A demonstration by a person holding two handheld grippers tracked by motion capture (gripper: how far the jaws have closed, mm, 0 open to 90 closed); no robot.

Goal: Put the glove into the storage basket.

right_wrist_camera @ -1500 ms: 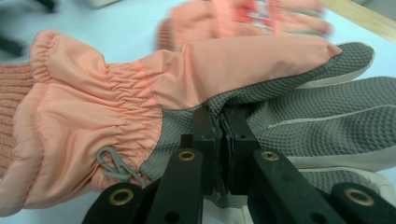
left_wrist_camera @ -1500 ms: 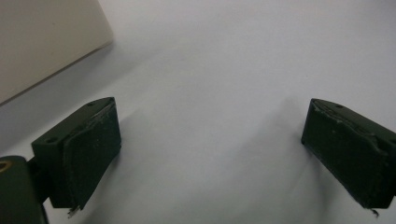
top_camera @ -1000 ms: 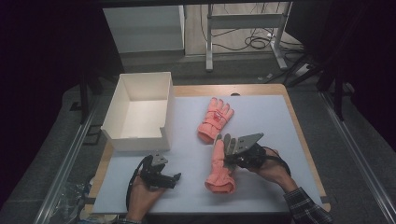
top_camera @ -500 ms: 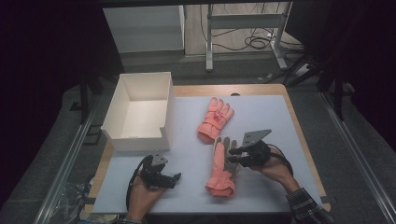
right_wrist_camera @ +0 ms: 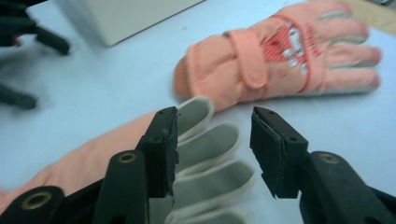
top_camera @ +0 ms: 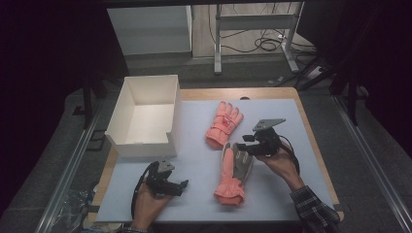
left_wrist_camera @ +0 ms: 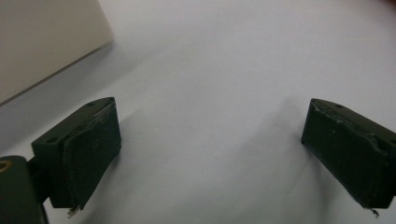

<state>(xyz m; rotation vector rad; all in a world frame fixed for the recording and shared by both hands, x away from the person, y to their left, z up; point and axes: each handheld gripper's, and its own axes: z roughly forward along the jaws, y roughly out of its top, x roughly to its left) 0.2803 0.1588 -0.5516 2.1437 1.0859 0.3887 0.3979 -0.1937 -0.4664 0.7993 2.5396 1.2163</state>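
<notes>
Two pink gloves lie on the white mat. The farther glove [top_camera: 224, 124] [right_wrist_camera: 280, 56] rests back up, showing a strap and a printed patch. The nearer glove [top_camera: 233, 171] lies palm up, and its grey fingers [right_wrist_camera: 205, 154] reach under and between my right gripper's jaws. My right gripper [top_camera: 244, 143] [right_wrist_camera: 212, 130] is open at those fingertips, gripping nothing. Near the mat's front left, my left gripper [top_camera: 179, 188] [left_wrist_camera: 210, 126] is open over bare mat.
An open white box [top_camera: 145, 116] [left_wrist_camera: 42, 37] stands at the mat's left, just beyond my left gripper. The wooden table edge [top_camera: 311, 126] frames the mat. Behind the table are dark floor, cables and a metal stand [top_camera: 252, 29].
My right gripper has shifted a little right and back while staying by the nearer glove's fingertips. The gloves and my left gripper have hardly moved.
</notes>
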